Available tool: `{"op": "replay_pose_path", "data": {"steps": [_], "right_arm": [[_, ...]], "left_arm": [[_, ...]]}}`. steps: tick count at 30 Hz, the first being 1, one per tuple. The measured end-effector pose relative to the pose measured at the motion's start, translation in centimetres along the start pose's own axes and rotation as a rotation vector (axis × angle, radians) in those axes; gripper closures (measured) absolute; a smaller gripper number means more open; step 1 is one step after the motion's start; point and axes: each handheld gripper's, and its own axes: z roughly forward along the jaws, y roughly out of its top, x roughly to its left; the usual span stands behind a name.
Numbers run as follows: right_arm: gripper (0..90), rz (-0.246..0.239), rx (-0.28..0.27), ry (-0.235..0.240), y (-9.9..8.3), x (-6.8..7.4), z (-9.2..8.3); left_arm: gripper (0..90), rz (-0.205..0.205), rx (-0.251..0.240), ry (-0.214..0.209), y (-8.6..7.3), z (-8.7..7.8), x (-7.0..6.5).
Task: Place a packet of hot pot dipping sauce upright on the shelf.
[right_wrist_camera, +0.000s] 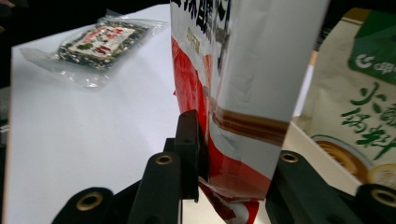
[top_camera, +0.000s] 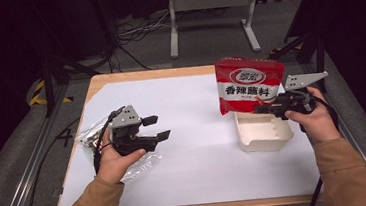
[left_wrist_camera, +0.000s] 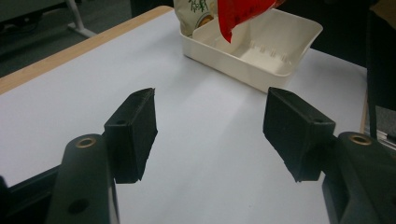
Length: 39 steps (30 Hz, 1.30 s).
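Left gripper (top_camera: 155, 128), jaws apart and empty, hangs over bare white table sheet (top_camera: 196, 167); clear plastic packet of dark dried food (top_camera: 86, 136) lies just behind that hand. Right gripper (top_camera: 261, 107) clamps the red foil seasoning pouch (top_camera: 247, 85) by its lower edge, pouch upright, long axis vertical, directly above the cream plastic tray (top_camera: 264, 135). Right hand nearer; likely a straight lowering.

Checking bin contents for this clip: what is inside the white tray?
The white tray shows a bare floor near the front; a beige-green packet stands at its far end. The red seasoning packet, held above, covers the rest.
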Motion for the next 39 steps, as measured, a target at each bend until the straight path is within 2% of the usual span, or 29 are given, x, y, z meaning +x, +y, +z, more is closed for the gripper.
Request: {"op": "replay_pose_path", "data": {"steps": [2, 6, 16, 21, 26, 39], "right_arm": [[72.6, -0.014, 0.005, -0.011, 0.2, -0.4, 0.0], [72.6, -0.005, -0.018, -0.016, 0.2, -1.2, 0.0], [72.7, 0.008, -0.014, -0.069, 0.0, -3.2, -0.7], [72.7, 0.021, 0.024, -0.104, -0.3, -4.1, -0.9], [72.7, 0.030, 0.035, -0.127, -0.6, -4.6, -1.0], [72.8, 0.036, 0.088, -0.155, -1.3, -5.4, 0.4]], "left_arm": [[35.5, -0.005, 0.002, 0.006, -0.1, -0.2, 0.2], [35.3, -0.020, -0.004, 0.014, -0.3, -0.5, 0.7], [35.0, -0.035, -0.007, 0.020, -0.6, -0.9, 1.1], [34.8, -0.039, -0.007, 0.011, -0.7, -0.8, 1.1], [34.8, -0.032, -0.005, 0.008, -0.7, -0.7, 1.1], [34.8, -0.038, 0.001, 0.002, -0.9, -0.7, 1.2]]}}
